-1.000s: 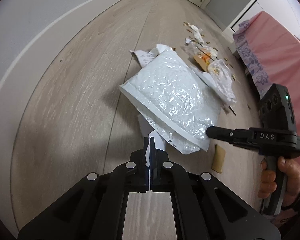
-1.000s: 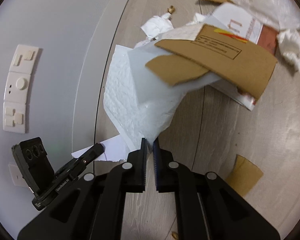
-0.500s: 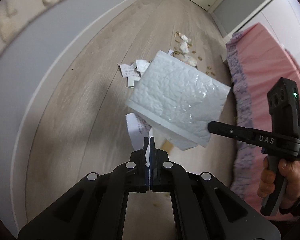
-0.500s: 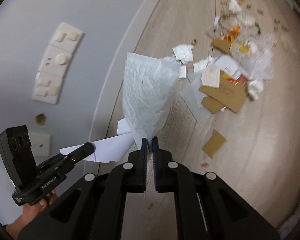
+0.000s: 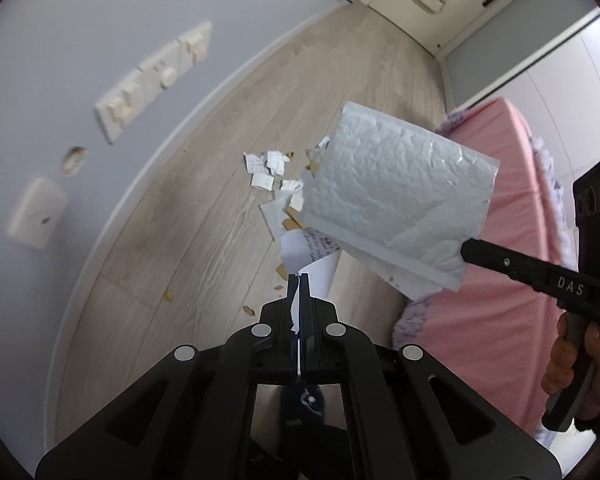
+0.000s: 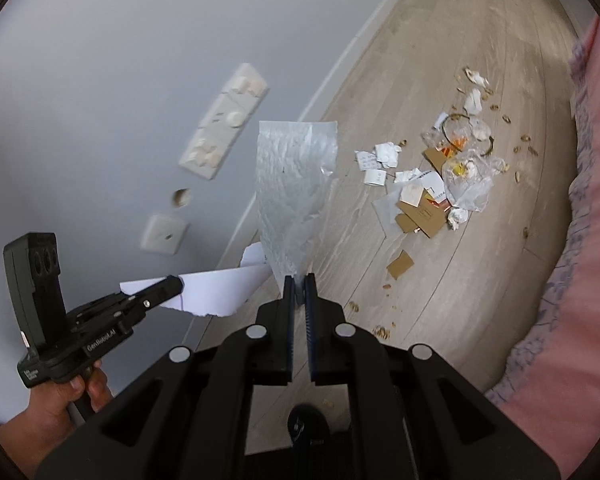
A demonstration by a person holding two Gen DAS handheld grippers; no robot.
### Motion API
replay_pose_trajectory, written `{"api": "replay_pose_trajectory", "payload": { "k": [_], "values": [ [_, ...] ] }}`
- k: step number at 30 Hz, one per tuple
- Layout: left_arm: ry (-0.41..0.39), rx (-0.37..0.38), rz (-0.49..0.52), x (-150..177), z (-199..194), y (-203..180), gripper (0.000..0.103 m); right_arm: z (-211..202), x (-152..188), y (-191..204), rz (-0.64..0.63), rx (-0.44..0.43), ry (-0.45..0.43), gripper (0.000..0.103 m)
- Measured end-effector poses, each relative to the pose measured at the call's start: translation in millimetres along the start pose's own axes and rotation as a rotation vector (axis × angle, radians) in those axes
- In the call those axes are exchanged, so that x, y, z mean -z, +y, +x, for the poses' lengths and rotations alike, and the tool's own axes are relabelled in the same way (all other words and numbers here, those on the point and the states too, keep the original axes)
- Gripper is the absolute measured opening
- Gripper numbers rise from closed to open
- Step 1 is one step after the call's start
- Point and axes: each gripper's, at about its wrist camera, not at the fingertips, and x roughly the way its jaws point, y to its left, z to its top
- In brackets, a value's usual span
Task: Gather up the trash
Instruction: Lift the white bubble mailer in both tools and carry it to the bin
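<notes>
My left gripper (image 5: 299, 280) is shut on a white sheet of paper (image 5: 314, 258) and holds it in the air; it also shows in the right wrist view (image 6: 216, 292). My right gripper (image 6: 299, 280) is shut on the corner of a white bubble mailer (image 6: 294, 192), lifted high above the floor. The mailer (image 5: 396, 200) hangs just right of the paper in the left wrist view, with the right gripper (image 5: 466, 250) at its lower corner. A pile of trash (image 6: 440, 184) lies on the wooden floor below: cardboard pieces, paper scraps, a clear plastic bag, crumbs.
A grey wall with a switch panel (image 6: 224, 120) and a socket (image 6: 164, 234) is on the left. A pink bed (image 6: 572, 240) runs along the right. A loose cardboard piece (image 6: 400, 264) and crumbs lie on the floor nearer me.
Both grippers have risen well above the floor with the mailer and the paper. The trash pile now looks smaller and farther away, and the wall panel has come into view.
</notes>
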Motion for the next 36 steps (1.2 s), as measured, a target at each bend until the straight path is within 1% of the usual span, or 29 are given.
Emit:
{"api": "replay_pose_trajectory", "payload": {
  "k": [2,6,10,15,18,22,27,33,36],
  "values": [
    [-0.014,-0.004,-0.016,4.8,-36.3,-6.0,0.000,-22.1,2.5,19.2,-0.026,-0.002,0.012,0.007],
    [-0.032,-0.019,-0.036,13.1,-85.8,-16.6,0.000,-56.3,9.4,55.9,-0.070,-0.008,0.035,0.007],
    [-0.056,-0.026,-0.066,29.6,-138.8,-18.7,0.000,-86.1,18.4,94.8,-0.115,-0.013,0.050,0.007],
    [-0.095,-0.043,-0.099,58.6,-200.7,-12.5,0.000,-105.2,31.7,137.6,-0.182,-0.017,0.060,0.007],
    [-0.115,-0.049,-0.112,76.8,-227.5,-6.4,0.000,-111.9,43.8,164.1,-0.243,-0.016,0.064,0.007],
    [-0.138,-0.061,-0.141,102.6,-258.2,5.0,0.000,-112.3,60.8,193.3,-0.298,-0.030,0.088,0.007],
    [-0.155,-0.088,-0.195,130.6,-280.8,15.7,0.000,-108.2,79.3,222.8,-0.378,-0.046,0.132,0.007],
    [-0.191,-0.132,-0.293,167.7,-306.2,27.2,0.000,-101.4,110.4,261.7,-0.552,-0.059,0.193,0.007],
    [-0.221,-0.160,-0.370,188.9,-316.7,32.6,0.000,-95.8,123.9,280.7,-0.650,-0.080,0.231,0.007]
  ]
}}
